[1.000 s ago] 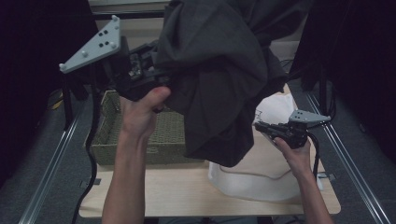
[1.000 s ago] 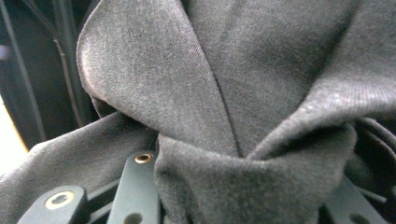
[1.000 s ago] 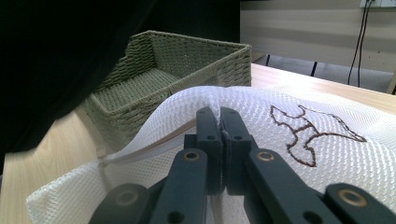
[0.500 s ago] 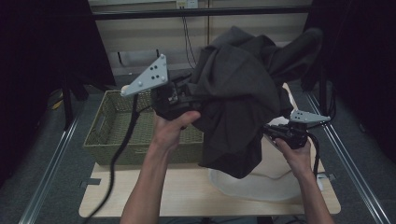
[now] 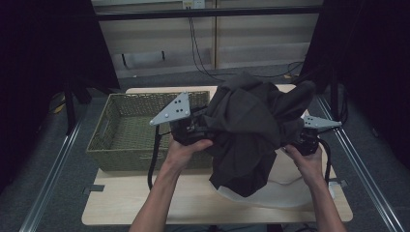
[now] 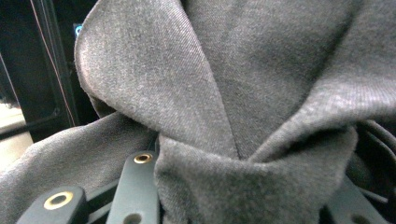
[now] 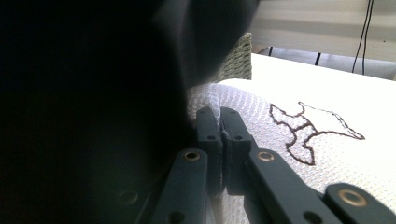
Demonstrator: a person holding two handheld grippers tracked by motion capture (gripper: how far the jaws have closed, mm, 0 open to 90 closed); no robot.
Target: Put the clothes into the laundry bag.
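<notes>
Wicker basket (image 5: 130, 130) is sitting at the left of the table (image 5: 145, 203), looking unloaded as far as the high view shows. Left gripper (image 5: 191, 129) is hovering at the basket's right end, above its near corner, jaws clamped on a fold of the dark grey garment (image 5: 249, 130); the left gripper view is showing cloth bunched between them. The garment is hanging in a loose bundle between both grippers, mid-air over the table's right half, lower edge dangling just above the white cloth (image 5: 275, 193) lying there. Right gripper (image 5: 305, 141) is sitting at the bundle's right side; its view is showing jaws together, tips pressed against each other beside the white cloth (image 7: 280, 140), garment (image 7: 84, 102) draped over its left. Cannot tell whether any dark fabric is actually pinched there.

Risks, my read:
- the left grip is carrying most of the weight on one fold, which could slip
- the dangling hem could snag the basket rim or drag the white cloth along
</notes>
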